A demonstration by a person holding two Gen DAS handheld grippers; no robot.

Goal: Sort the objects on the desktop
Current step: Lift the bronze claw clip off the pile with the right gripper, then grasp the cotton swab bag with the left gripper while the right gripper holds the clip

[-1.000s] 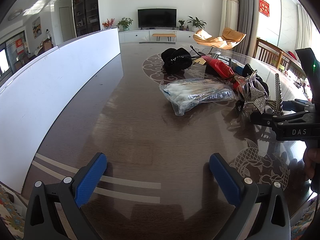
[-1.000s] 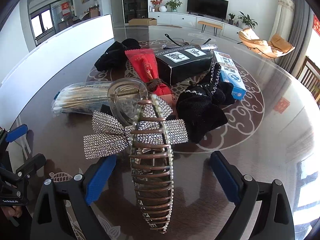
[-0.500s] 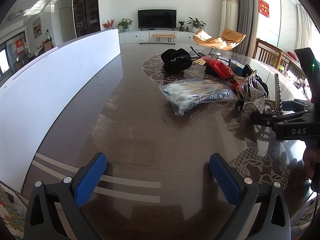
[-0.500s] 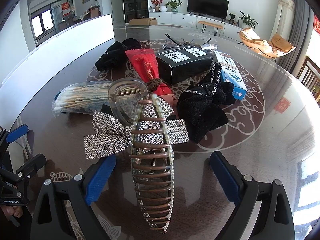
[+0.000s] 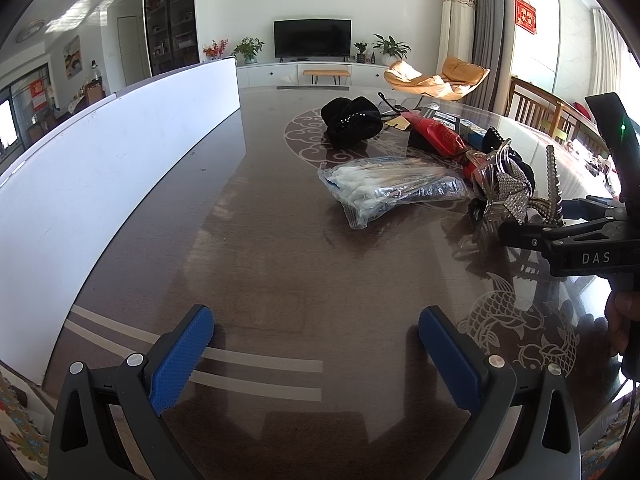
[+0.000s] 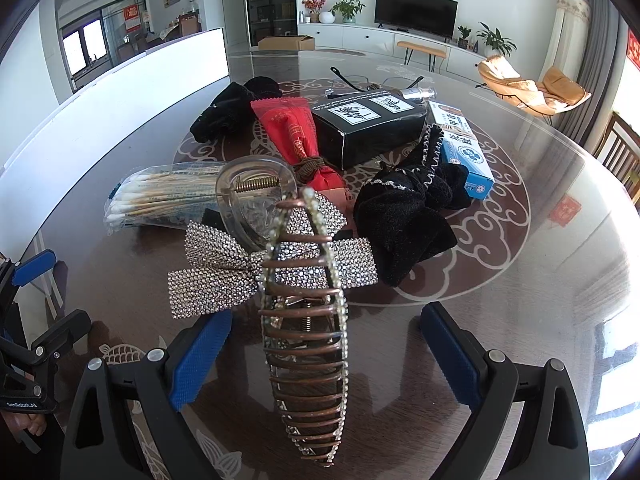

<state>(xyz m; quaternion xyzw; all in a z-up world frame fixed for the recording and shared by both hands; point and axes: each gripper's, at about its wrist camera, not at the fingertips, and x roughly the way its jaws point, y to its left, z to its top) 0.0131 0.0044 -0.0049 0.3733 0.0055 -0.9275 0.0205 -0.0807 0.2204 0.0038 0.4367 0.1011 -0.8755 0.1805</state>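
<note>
A pile of desktop objects lies on the dark table [image 6: 520, 280]. My right gripper [image 6: 326, 354] is open, its jaws on either side of a bronze rhinestone claw clip [image 6: 308, 344] standing on the table. Behind the clip lie a silver rhinestone bow [image 6: 224, 268], a clear hair clip [image 6: 252, 192], a bag of cotton swabs [image 6: 160, 198], a red packet [image 6: 296, 136], a black box [image 6: 372, 124], a blue box [image 6: 466, 148] and black scrunchies [image 6: 404, 216]. My left gripper [image 5: 316, 348] is open and empty over bare table, left of the pile; the swab bag [image 5: 388, 190] shows ahead.
A long white board [image 5: 100, 168] stands along the table's left edge. Another black fabric item [image 5: 352, 120] lies at the pile's far side. The right gripper's body [image 5: 580, 240] shows at the right of the left wrist view. Chairs stand beyond the table's right edge.
</note>
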